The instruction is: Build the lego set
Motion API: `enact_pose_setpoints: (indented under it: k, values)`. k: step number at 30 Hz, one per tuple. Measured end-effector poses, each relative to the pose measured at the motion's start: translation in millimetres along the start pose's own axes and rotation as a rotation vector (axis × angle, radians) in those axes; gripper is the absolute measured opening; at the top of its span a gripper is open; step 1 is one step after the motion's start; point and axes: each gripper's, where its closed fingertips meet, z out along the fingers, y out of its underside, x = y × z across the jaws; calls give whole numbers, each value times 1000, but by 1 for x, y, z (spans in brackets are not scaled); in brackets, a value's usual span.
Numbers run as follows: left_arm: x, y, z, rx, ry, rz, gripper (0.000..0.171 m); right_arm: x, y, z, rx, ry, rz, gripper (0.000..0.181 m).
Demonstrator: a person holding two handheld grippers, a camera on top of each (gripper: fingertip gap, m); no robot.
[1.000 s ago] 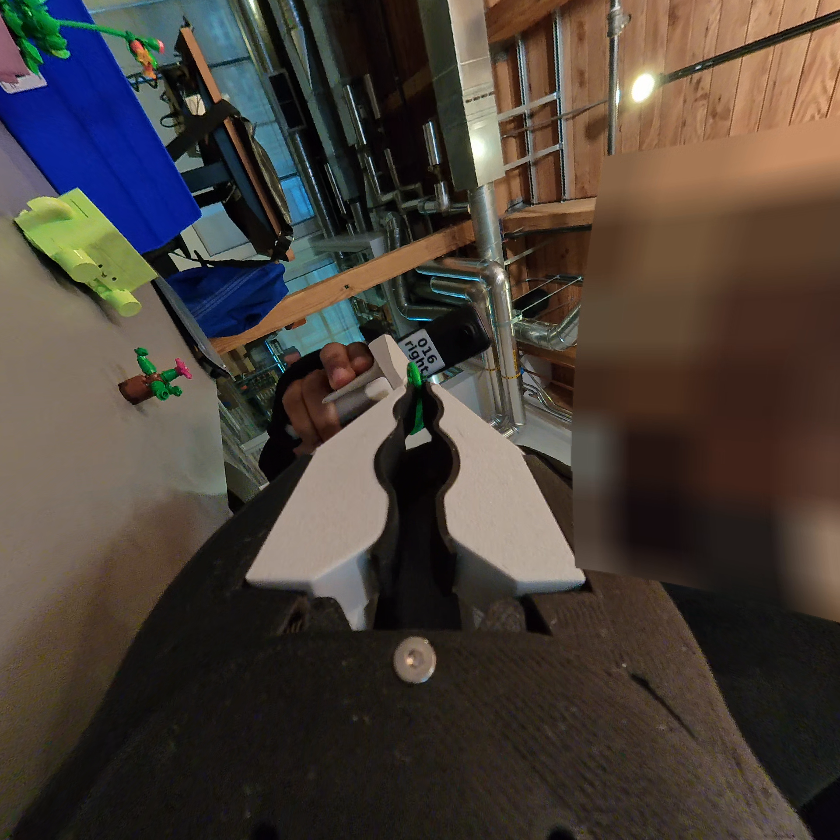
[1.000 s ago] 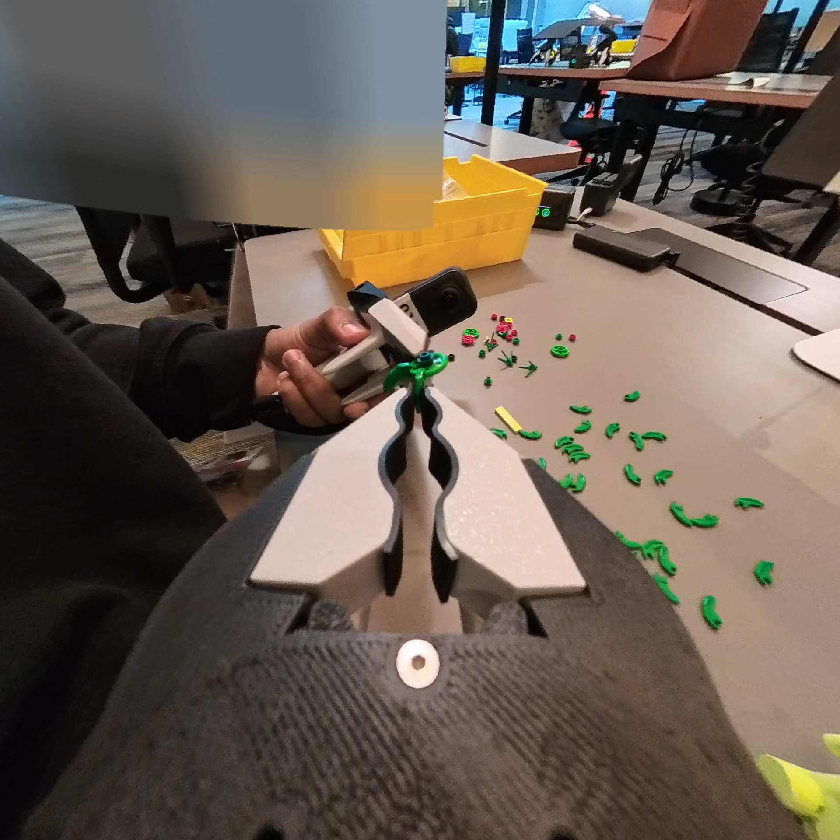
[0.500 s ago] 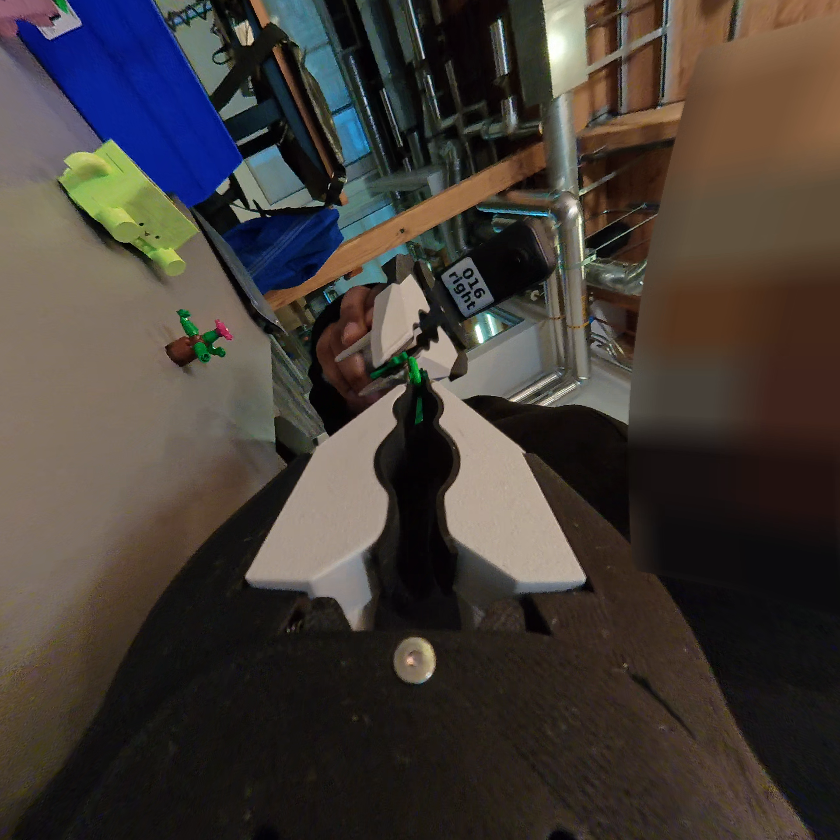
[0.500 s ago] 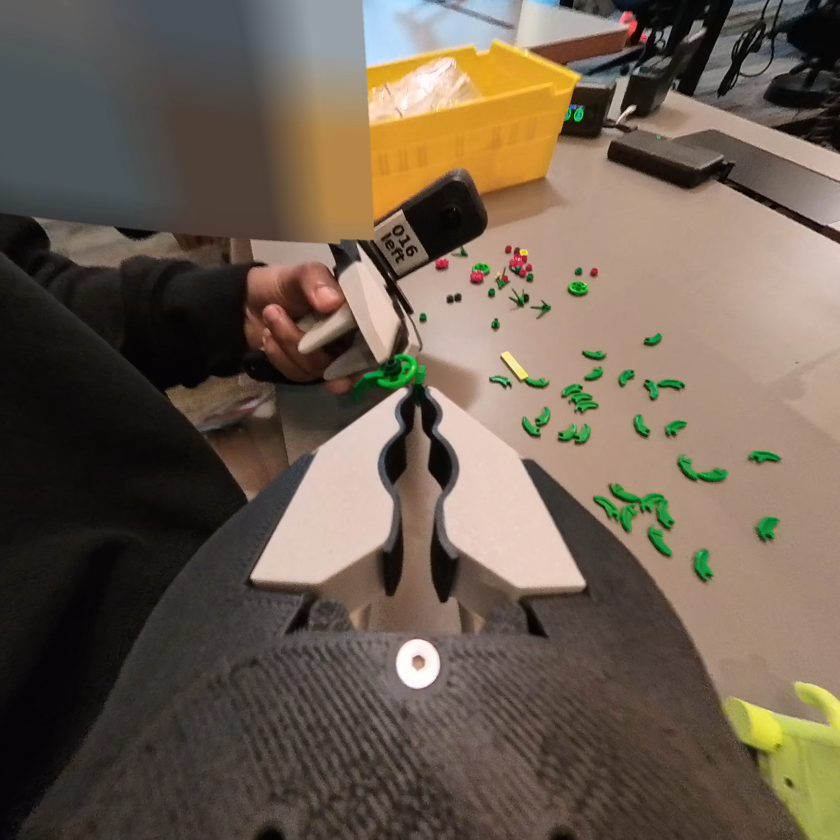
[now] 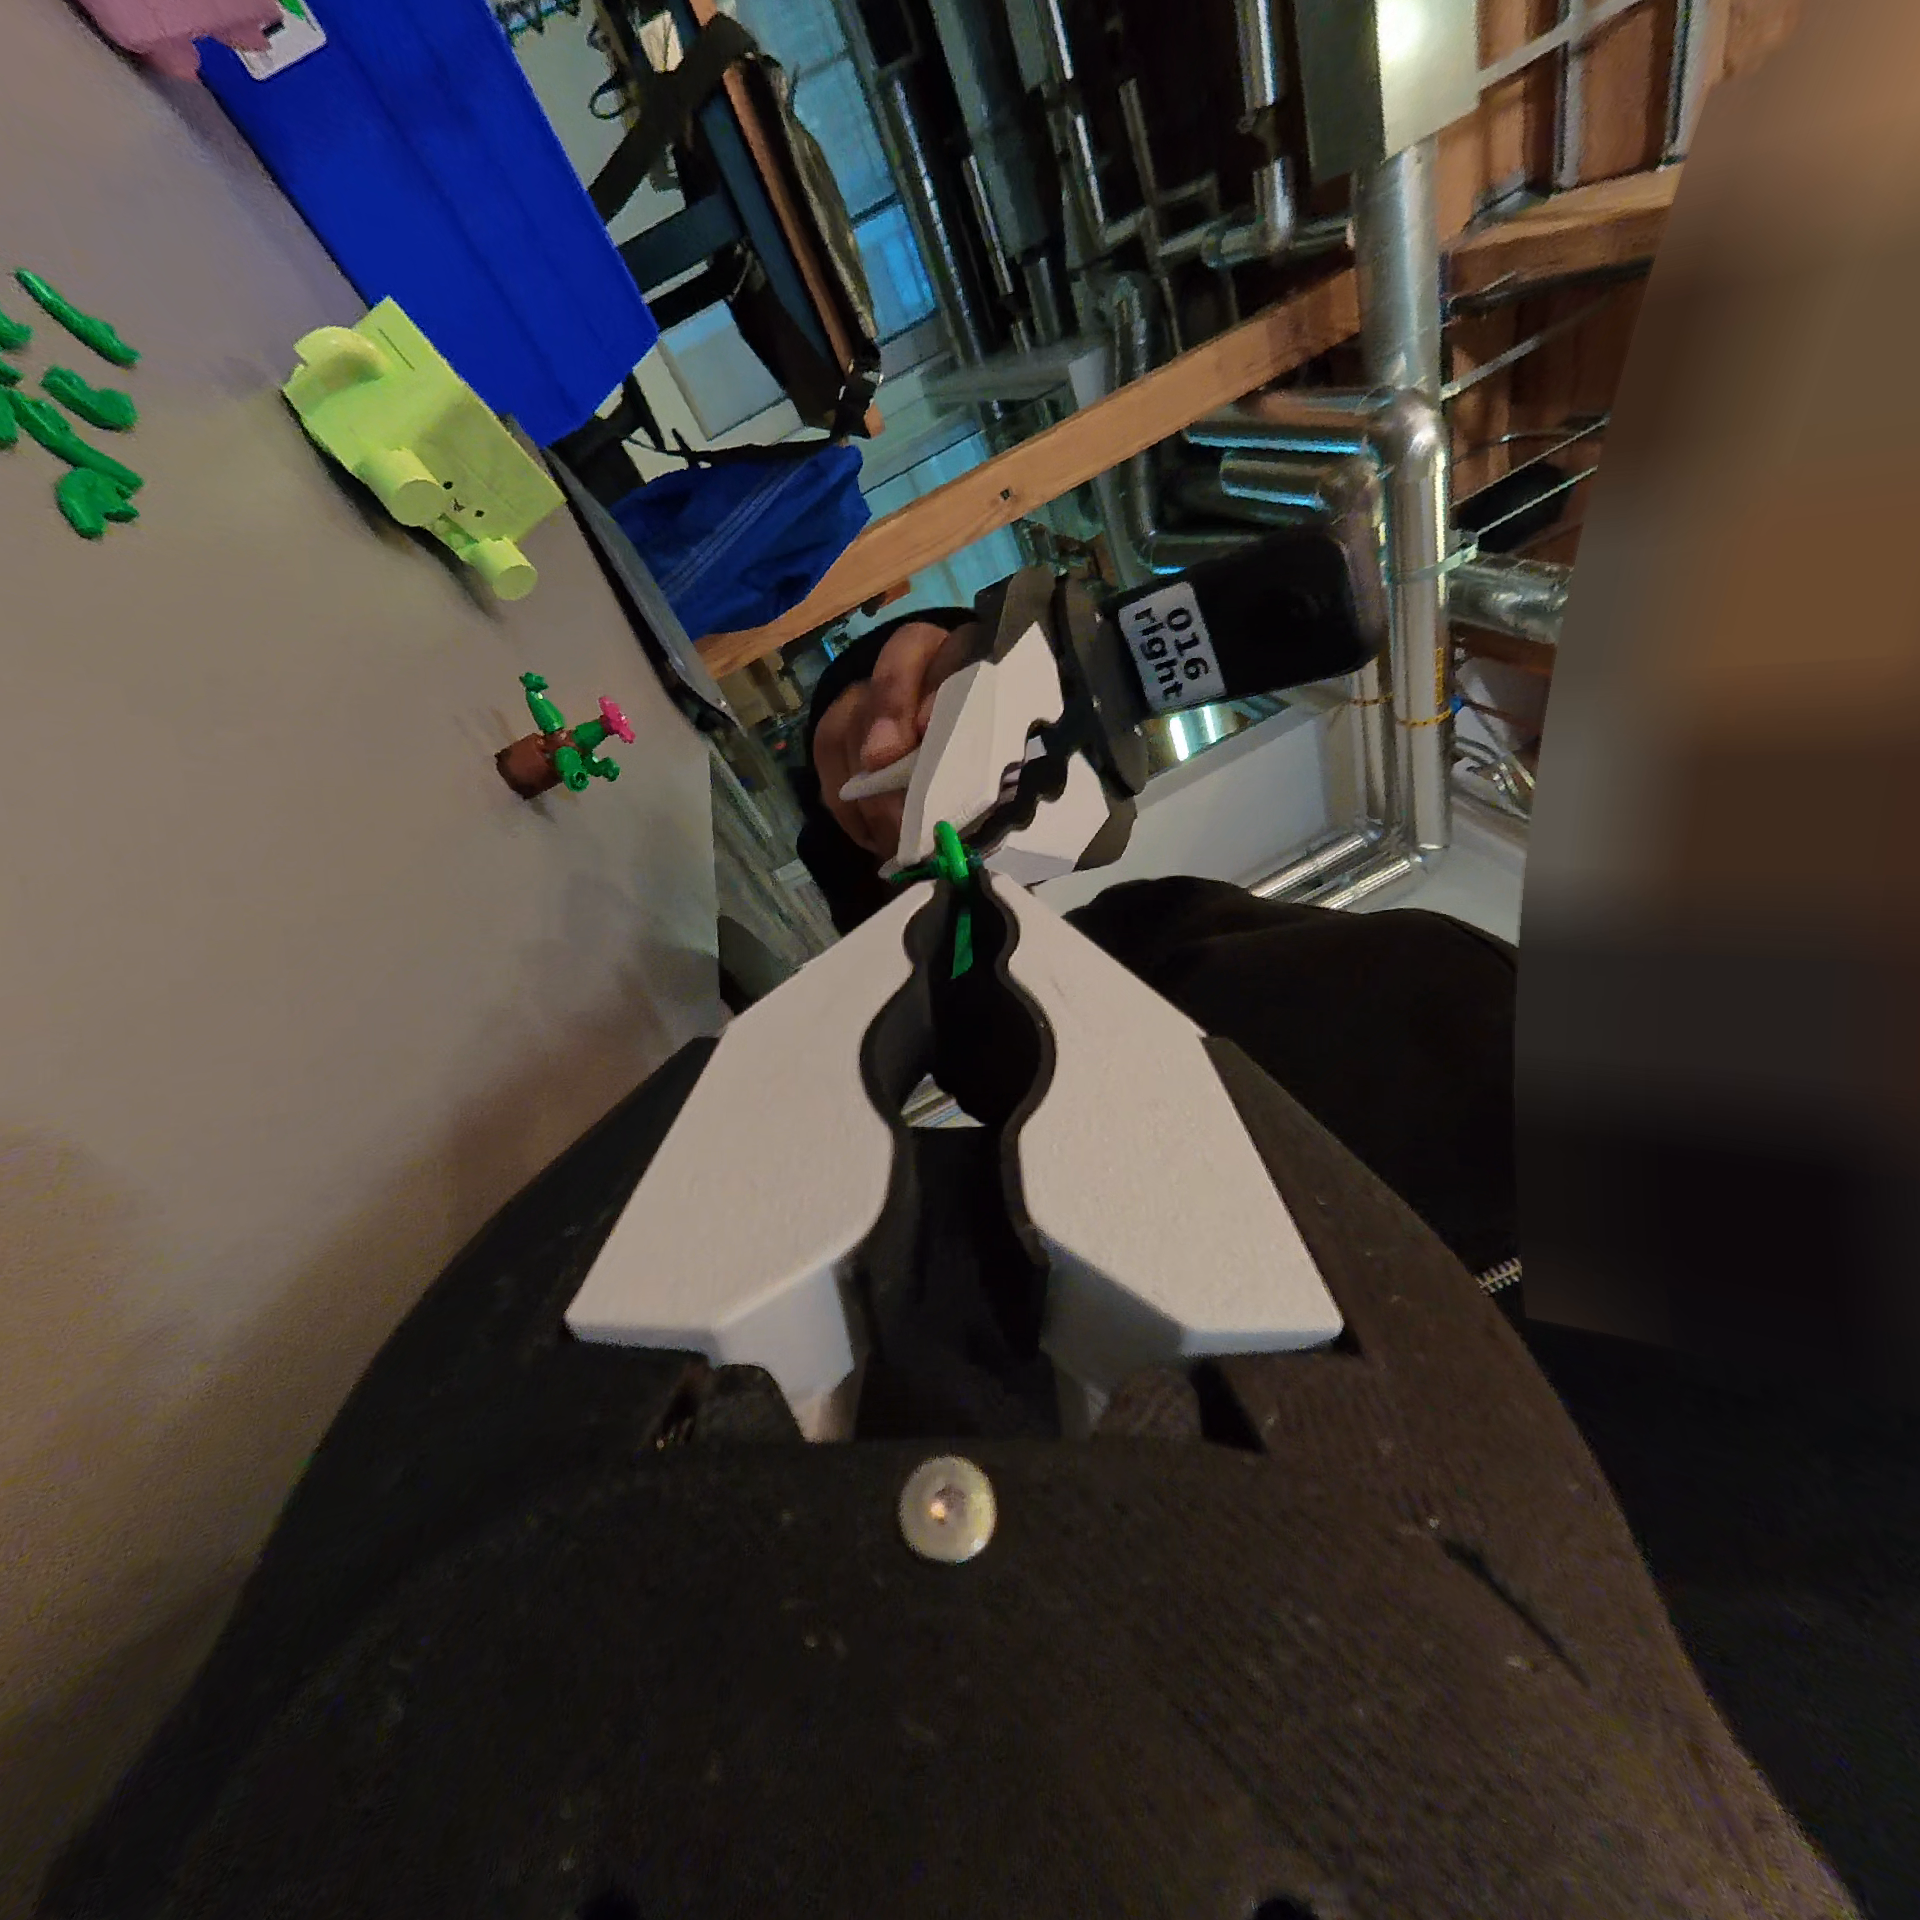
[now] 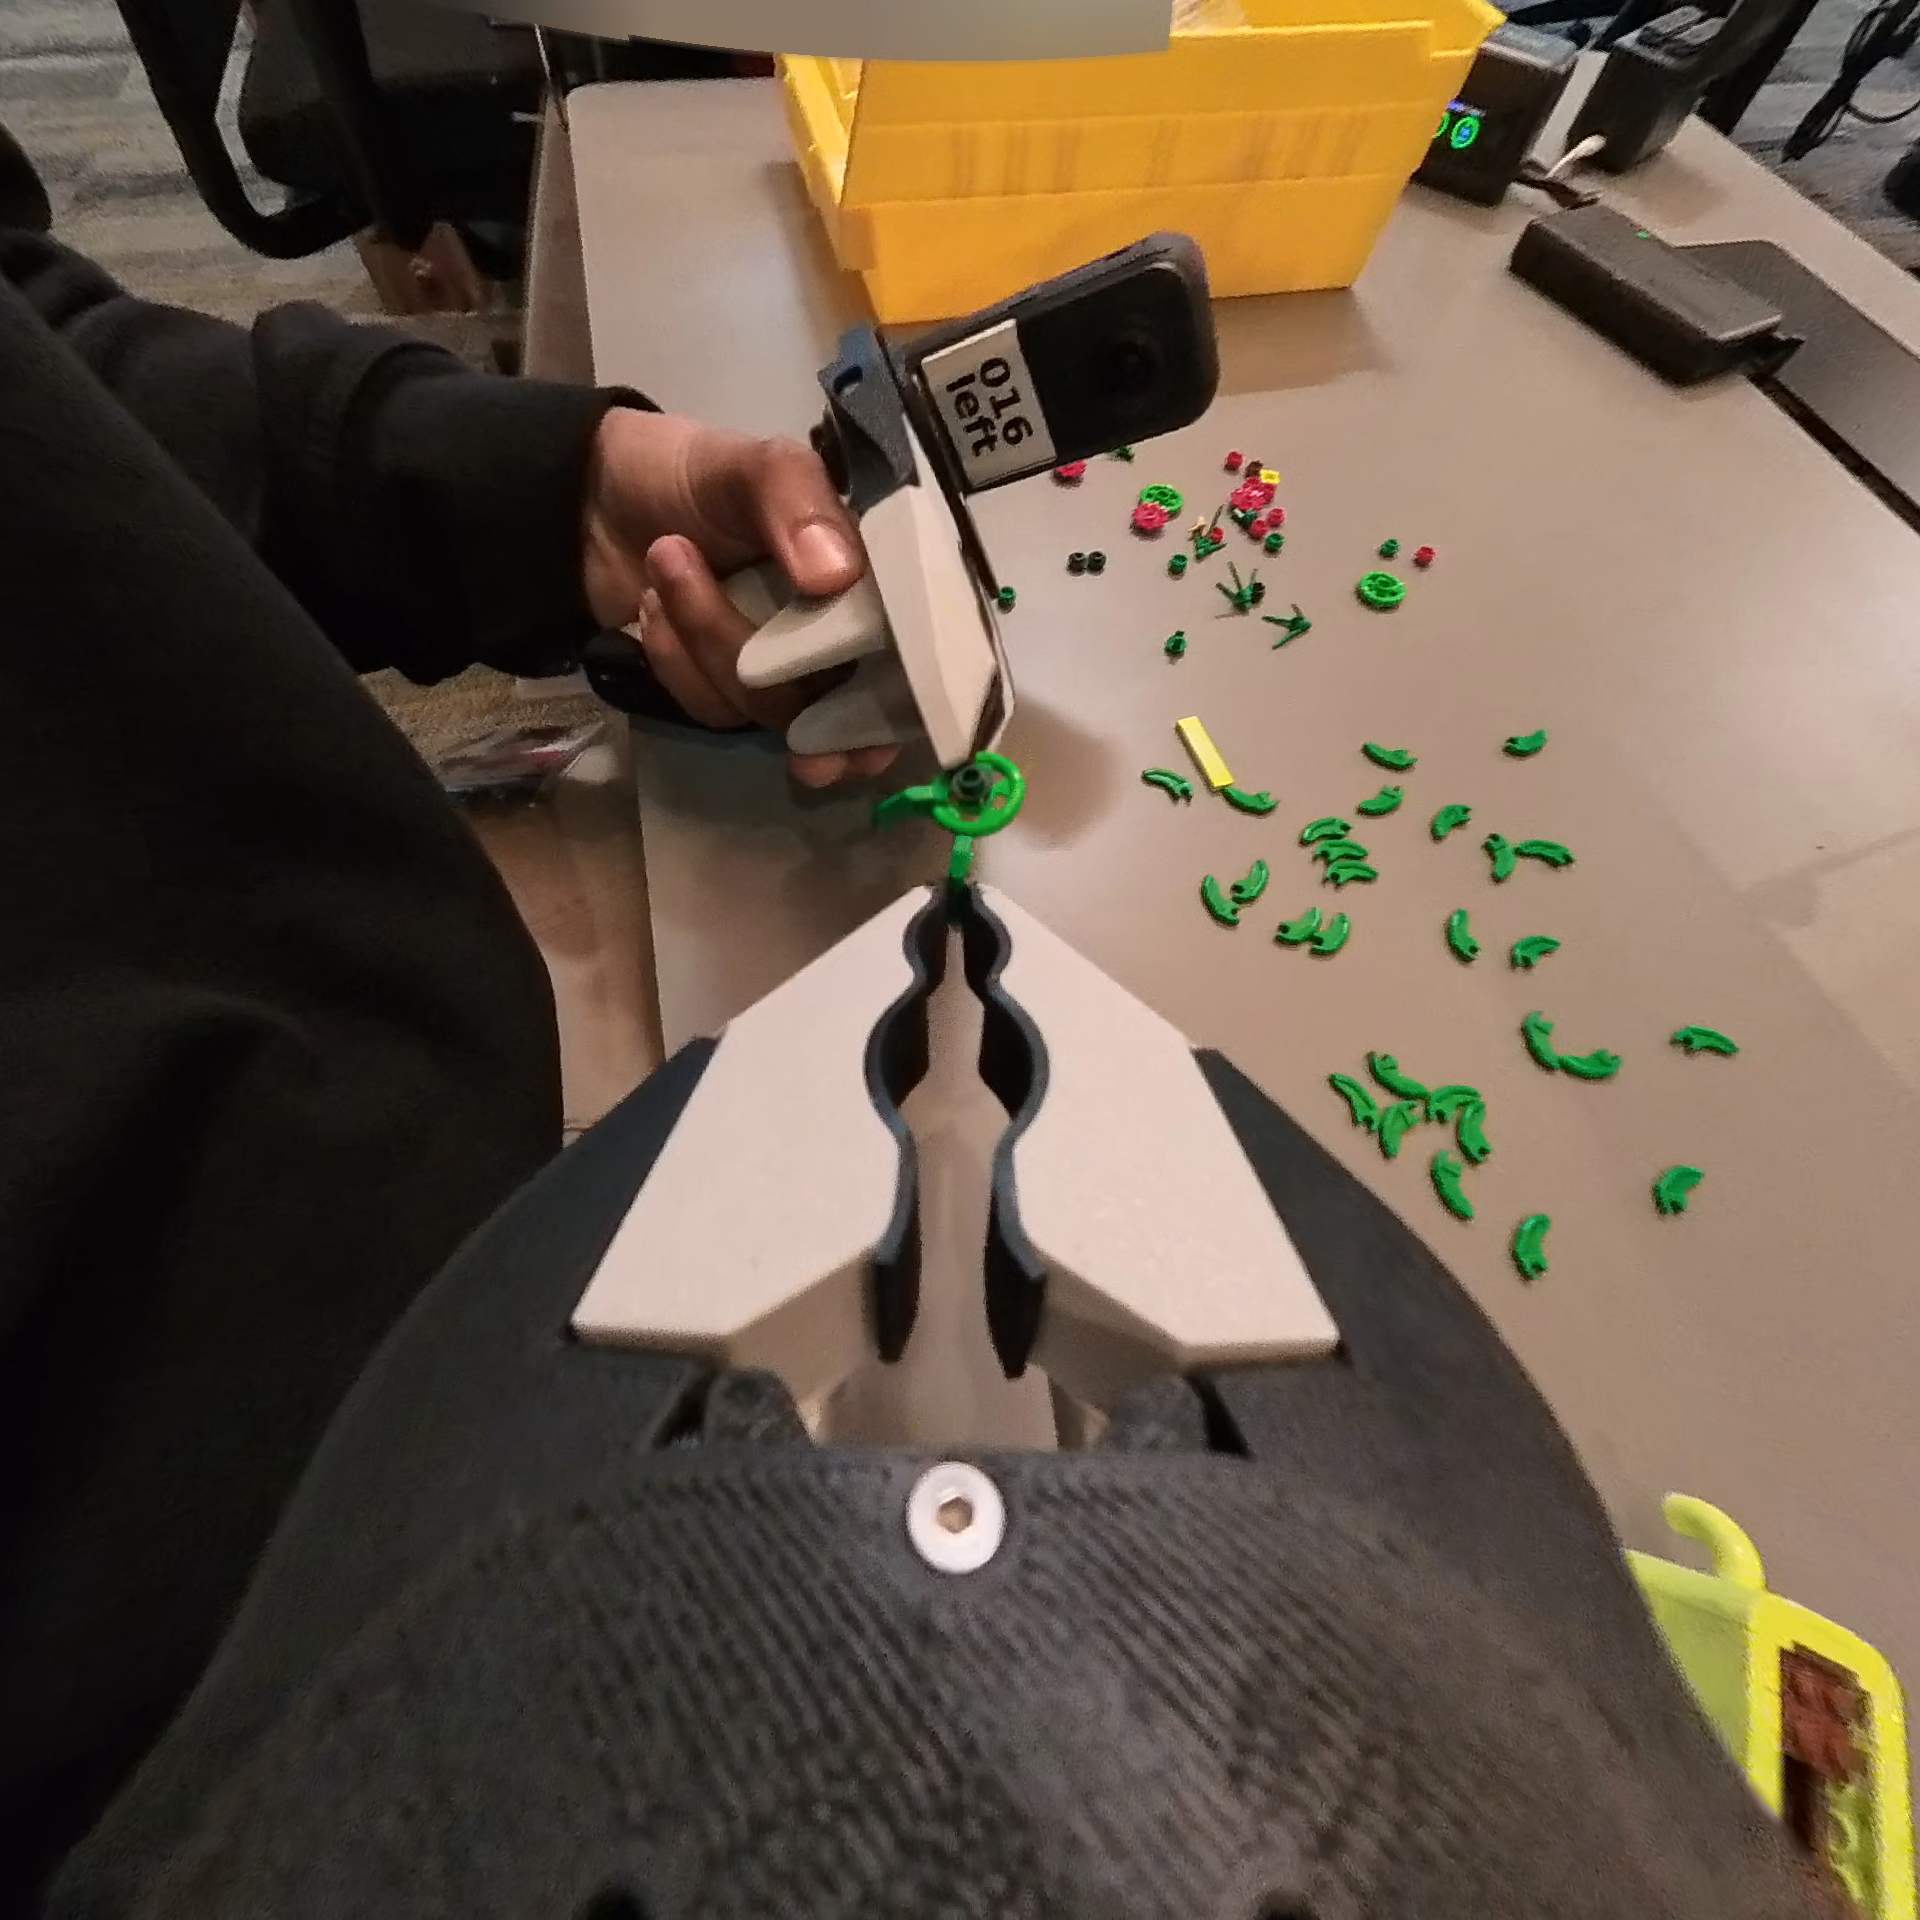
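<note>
Wrist cameras face each other, close, sharing table (image 6: 1558,416)

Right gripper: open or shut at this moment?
Shut. In the right wrist view the right gripper has its fingers pinched at the tips on the green leaf piece, which joins the green ring piece.

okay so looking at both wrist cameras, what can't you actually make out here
- Left wrist view: how the green stem meets the right claw; too small, overlapping.
- Right wrist view: the lime-green block, cut by the frame edge.
- Right wrist view: the yellow bin contents, cut off above.
</note>
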Motion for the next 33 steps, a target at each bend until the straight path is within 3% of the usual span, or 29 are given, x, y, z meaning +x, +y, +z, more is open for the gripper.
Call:
enact_pose_setpoints:
  k: [1,22,26,28,33]
  values:
    - [-1,1,1,-7,-9,6,0,-1,1,1,-11,-4,-10,0]
    - [-16,19,3,-132,-112,13,1,-11,23,5,-186,-85,-79,0]
    - [-14,19,8,-122,-75,-14,1,-26,21,11,-169,-175,-65,0]
    - [-20,21,3,-148,-130,15,1,-20,30,16,-236,-103,-131,0]
    - [-21,15,1,-111,-137,12,1,-12,23,10,-210,-76,-99,0]
